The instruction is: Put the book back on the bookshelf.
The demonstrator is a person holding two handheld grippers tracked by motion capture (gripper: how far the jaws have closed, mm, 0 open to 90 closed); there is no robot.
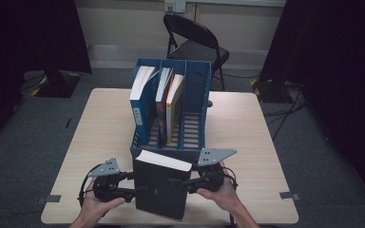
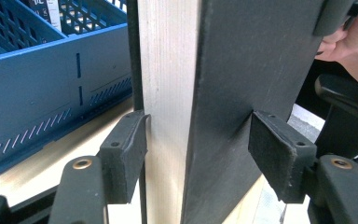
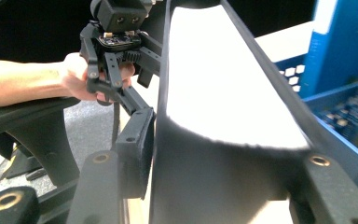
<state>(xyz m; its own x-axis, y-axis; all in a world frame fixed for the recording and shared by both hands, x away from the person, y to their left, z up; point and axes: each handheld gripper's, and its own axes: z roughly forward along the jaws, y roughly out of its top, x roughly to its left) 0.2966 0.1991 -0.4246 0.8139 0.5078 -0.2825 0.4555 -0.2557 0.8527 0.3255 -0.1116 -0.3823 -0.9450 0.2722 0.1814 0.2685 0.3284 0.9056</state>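
While the thick black hardcover book (image 1: 161, 183) is standing upright on the near edge of the light wooden bench (image 1: 247, 128), page edges facing up and away, the two tongs are flanking it from either side.

The left tongs (image 1: 132, 185) are sitting at the book's left side in the high view. In the left gripper view (image 2: 191, 149), the jaws are standing spread around the book's lower corner: one pad is lying against the cream page block, while the other pad is standing just clear of the black cover, so no pinch is being applied.

The right tongs (image 1: 183, 181) are reaching in from the book's right side. In the right gripper view (image 3: 219, 186), the jaws are straddling the full thickness of the book, with the left pad lying flat against the cover; the far pad's contact is hidden, but the book is filling the gap, so the right tongs are reading as pinching the book.

Just beyond the book, the blue plastic slotted file rack (image 1: 197, 90) is standing on the bench, its near wall close to the book's top edge. Its compartments are holding several upright books (image 1: 164, 102). Farther back, a black folding chair (image 1: 195, 40) is standing on the floor past the bench.
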